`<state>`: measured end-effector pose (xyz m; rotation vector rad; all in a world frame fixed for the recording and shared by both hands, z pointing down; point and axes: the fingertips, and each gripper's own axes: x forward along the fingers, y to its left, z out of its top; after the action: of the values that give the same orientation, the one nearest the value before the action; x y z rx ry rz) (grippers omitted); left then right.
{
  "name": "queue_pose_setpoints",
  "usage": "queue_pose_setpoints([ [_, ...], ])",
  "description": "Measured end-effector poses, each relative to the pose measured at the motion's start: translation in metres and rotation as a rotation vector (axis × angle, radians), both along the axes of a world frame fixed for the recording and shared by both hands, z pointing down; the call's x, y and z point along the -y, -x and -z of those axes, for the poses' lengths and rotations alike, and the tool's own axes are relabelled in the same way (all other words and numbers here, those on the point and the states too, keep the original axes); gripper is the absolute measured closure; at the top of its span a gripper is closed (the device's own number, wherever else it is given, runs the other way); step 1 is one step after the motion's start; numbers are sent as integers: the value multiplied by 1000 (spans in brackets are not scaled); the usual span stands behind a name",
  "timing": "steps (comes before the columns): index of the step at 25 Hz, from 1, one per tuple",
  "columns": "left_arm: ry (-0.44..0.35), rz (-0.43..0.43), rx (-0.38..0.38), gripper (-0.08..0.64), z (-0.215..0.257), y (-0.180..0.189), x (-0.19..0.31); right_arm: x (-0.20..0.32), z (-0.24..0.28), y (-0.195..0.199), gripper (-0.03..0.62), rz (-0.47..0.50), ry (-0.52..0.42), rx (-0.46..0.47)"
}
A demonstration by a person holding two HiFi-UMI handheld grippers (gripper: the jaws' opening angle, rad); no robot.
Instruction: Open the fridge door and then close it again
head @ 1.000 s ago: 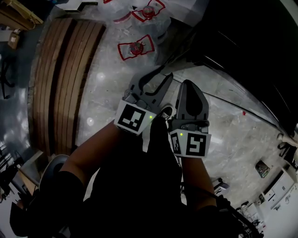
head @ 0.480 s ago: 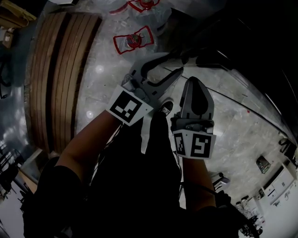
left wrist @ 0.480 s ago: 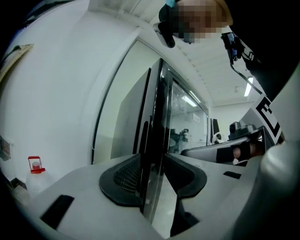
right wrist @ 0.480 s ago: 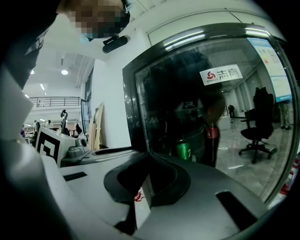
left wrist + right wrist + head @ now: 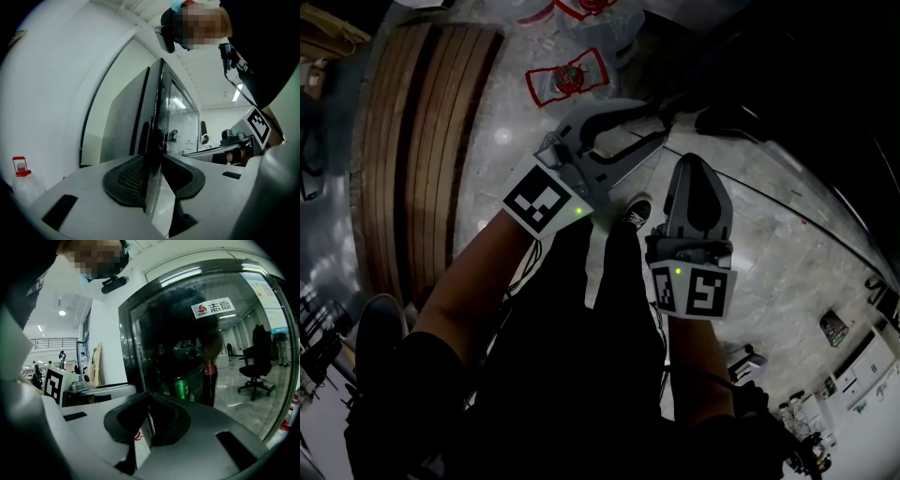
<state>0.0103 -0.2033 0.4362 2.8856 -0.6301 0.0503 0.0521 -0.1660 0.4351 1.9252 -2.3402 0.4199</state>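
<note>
The fridge [image 5: 787, 75] is the dark mass at the upper right of the head view. Through its glass door [image 5: 206, 343], the right gripper view shows a green can [image 5: 180, 387] and a cola bottle [image 5: 208, 376]. My left gripper [image 5: 652, 124] reaches to the door's free edge [image 5: 152, 117]. That edge stands between its jaws [image 5: 153, 164], which are closing, and a pad lies against each face. My right gripper [image 5: 692, 161] hangs beside it, a little short of the glass. Its jaws [image 5: 148, 397] are shut on nothing.
Water bottles with red labels [image 5: 567, 80] stand on the marble floor near the fridge, and one [image 5: 21, 176] shows low left in the left gripper view. A slatted wooden bench [image 5: 412, 150] runs along the left. My legs and shoe [image 5: 636, 214] are below the grippers.
My left gripper has swung up and to the right onto the fridge door's edge, its fingers spreading wider. The right gripper has barely shifted.
</note>
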Motion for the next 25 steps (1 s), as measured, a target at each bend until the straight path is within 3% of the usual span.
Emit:
queue_pose_setpoints([
  [7, 1, -15, 9, 451, 0, 0, 2, -3, -6, -2, 577, 1, 6, 9],
  [17, 9, 60, -3, 456, 2, 4, 0, -19, 2, -1, 577, 11, -20, 25],
  [25, 3, 51, -18, 459, 7, 11, -25, -34, 2, -2, 577, 30, -7, 23],
])
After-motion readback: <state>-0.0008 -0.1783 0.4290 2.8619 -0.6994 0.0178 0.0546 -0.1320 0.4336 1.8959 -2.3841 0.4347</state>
